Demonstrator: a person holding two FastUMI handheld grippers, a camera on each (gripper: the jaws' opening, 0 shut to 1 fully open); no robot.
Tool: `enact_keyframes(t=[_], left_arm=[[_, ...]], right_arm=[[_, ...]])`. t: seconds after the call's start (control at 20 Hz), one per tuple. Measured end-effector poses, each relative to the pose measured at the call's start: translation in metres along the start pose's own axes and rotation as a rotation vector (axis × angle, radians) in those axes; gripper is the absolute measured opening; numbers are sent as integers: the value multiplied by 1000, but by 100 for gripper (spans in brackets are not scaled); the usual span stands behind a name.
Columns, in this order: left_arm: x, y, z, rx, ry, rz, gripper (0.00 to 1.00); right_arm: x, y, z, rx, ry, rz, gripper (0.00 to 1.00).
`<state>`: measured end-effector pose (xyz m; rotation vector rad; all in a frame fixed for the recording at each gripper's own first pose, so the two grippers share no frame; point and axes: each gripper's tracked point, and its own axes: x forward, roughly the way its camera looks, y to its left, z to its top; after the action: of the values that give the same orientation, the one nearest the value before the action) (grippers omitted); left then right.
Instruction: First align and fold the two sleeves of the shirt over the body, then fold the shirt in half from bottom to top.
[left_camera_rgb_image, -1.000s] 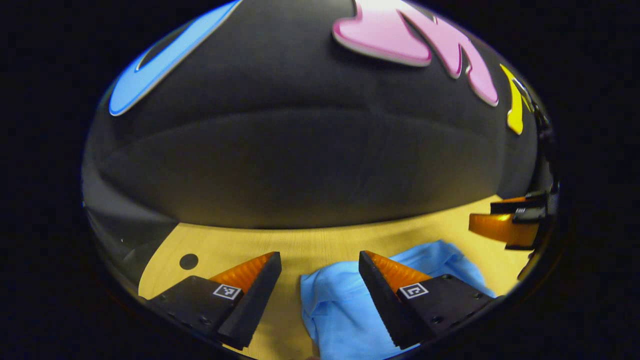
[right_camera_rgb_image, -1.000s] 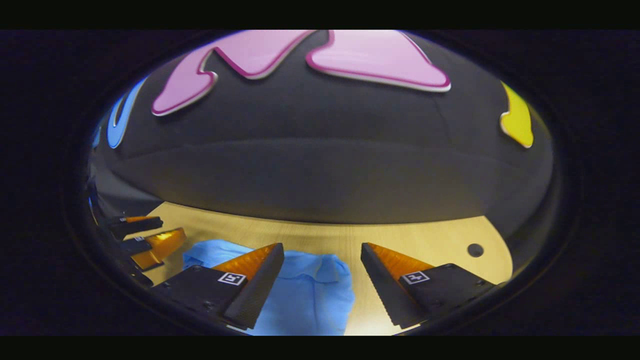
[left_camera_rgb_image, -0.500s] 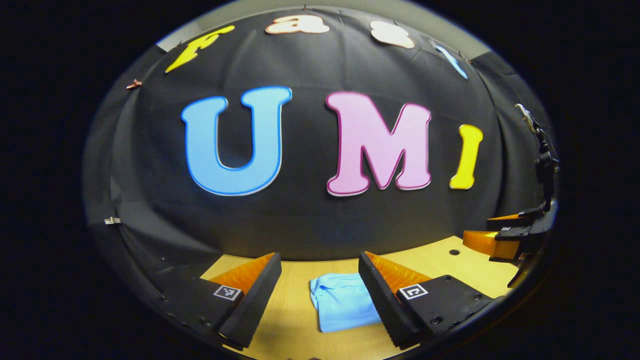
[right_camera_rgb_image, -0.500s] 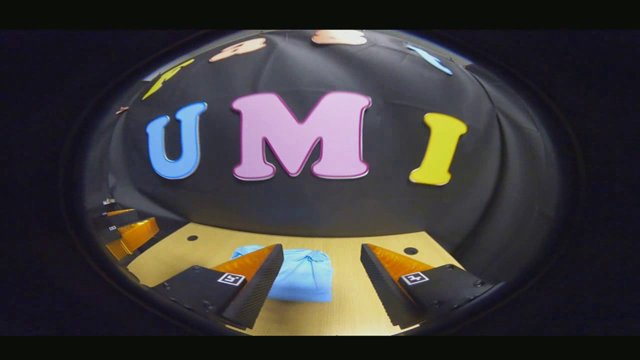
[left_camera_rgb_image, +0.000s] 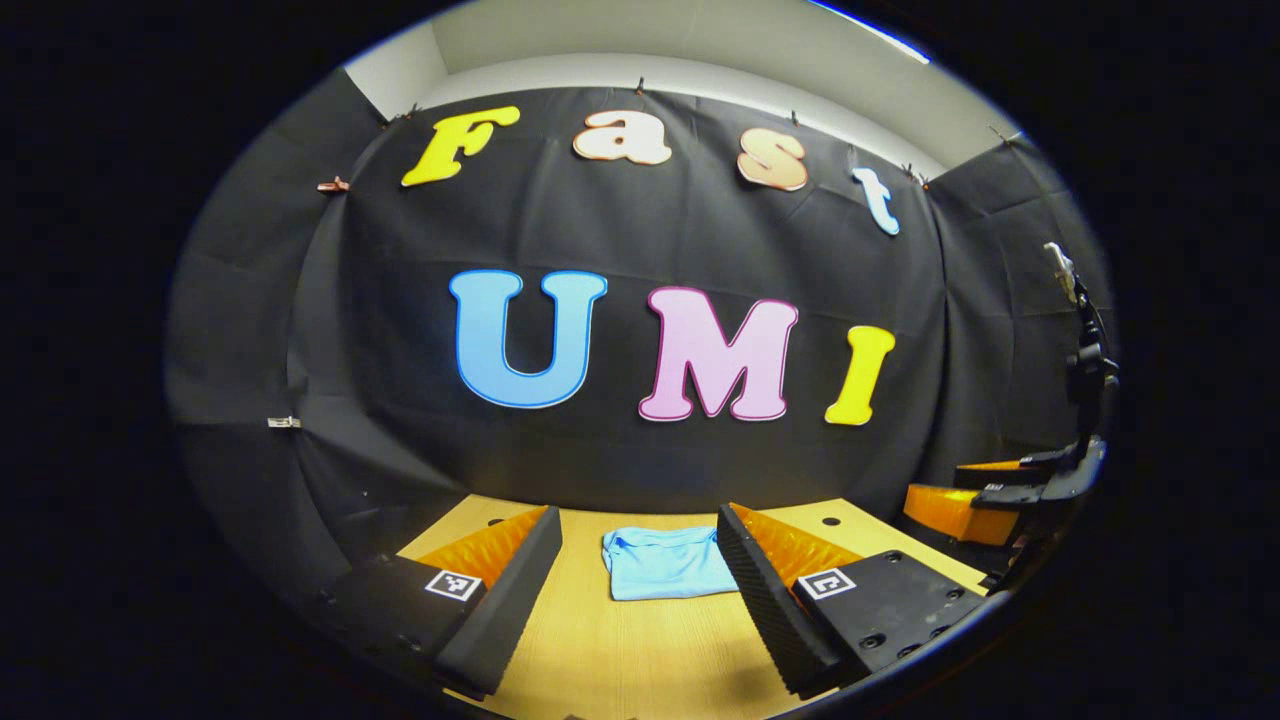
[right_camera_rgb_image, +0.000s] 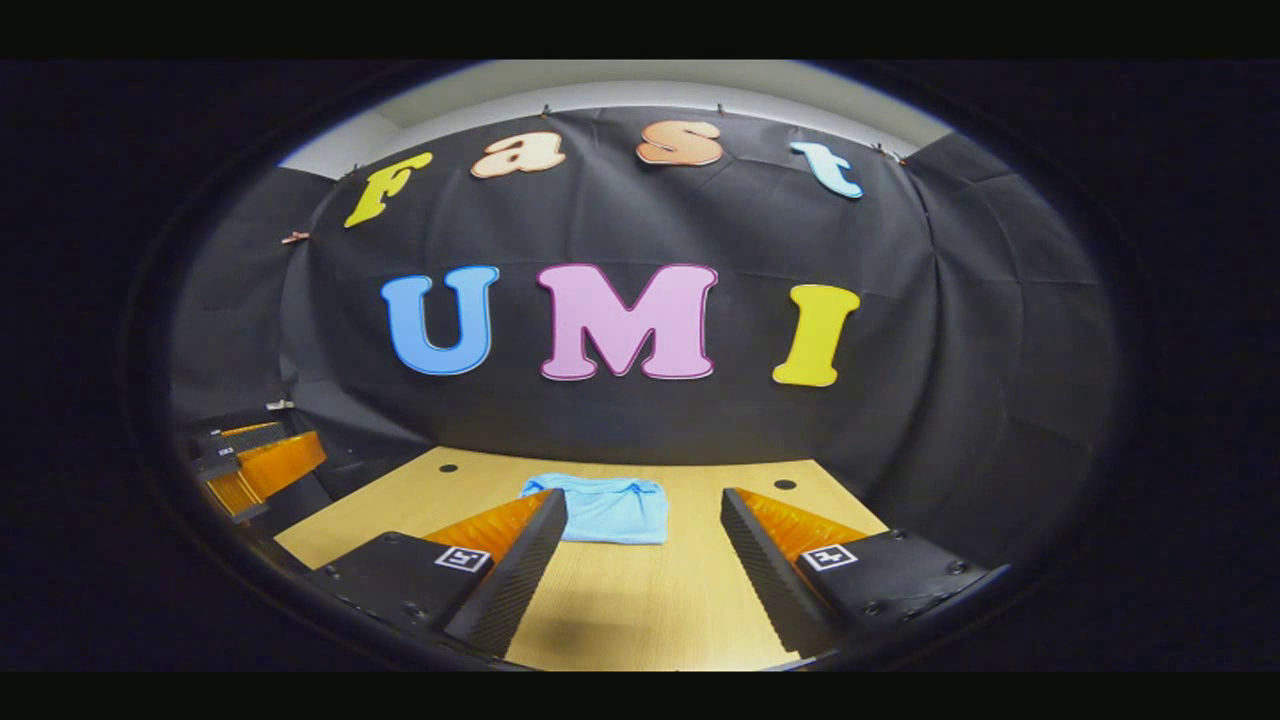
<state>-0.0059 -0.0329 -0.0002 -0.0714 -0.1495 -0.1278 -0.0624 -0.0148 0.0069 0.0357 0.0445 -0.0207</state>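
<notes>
A light blue shirt (left_camera_rgb_image: 662, 563) lies folded into a small flat rectangle on the wooden table (left_camera_rgb_image: 640, 650), toward its far side. It also appears in the right gripper view as the shirt (right_camera_rgb_image: 606, 508). My left gripper (left_camera_rgb_image: 640, 590) is open, held back from the shirt with nothing between its fingers. My right gripper (right_camera_rgb_image: 645, 565) is open too, well short of the shirt. The right gripper (left_camera_rgb_image: 975, 495) shows at the right edge of the left gripper view. The left gripper (right_camera_rgb_image: 250, 460) shows at the left edge of the right gripper view.
The table (right_camera_rgb_image: 640, 610) has small round holes (right_camera_rgb_image: 785, 484) near its far corners. Black cloth walls close the booth behind and at both sides. A dark stand (left_camera_rgb_image: 1085, 350) rises at the far right.
Both grippers have pulled back and up from the shirt, which now looks smaller and farther off. They stay open. The shirt has not moved.
</notes>
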Motion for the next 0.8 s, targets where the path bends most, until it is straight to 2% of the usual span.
enact_keyframes(t=[0.25, 0.3, 0.35, 0.4, 0.6, 0.8], left_arm=[[-46, 0, -15, 22, 16, -8, 99], [-50, 0, -19, 29, 29, -9, 99], [-51, 3, -19, 37, 31, -5, 99], [-52, 2, -18, 41, 32, -9, 99], [-48, -6, -13, 53, 30, -21, 99], [-45, -13, -8, 23, 21, -23, 99]], right_arm=[[-50, 1, -21, 4, 22, -3, 96], [-53, -1, -23, 11, 26, -9, 96], [-54, -3, -23, 21, 23, -11, 92], [-54, -4, -23, 31, 20, -16, 97], [-56, -8, -24, 46, 17, -23, 96], [-56, -8, -23, 45, 15, -15, 96]])
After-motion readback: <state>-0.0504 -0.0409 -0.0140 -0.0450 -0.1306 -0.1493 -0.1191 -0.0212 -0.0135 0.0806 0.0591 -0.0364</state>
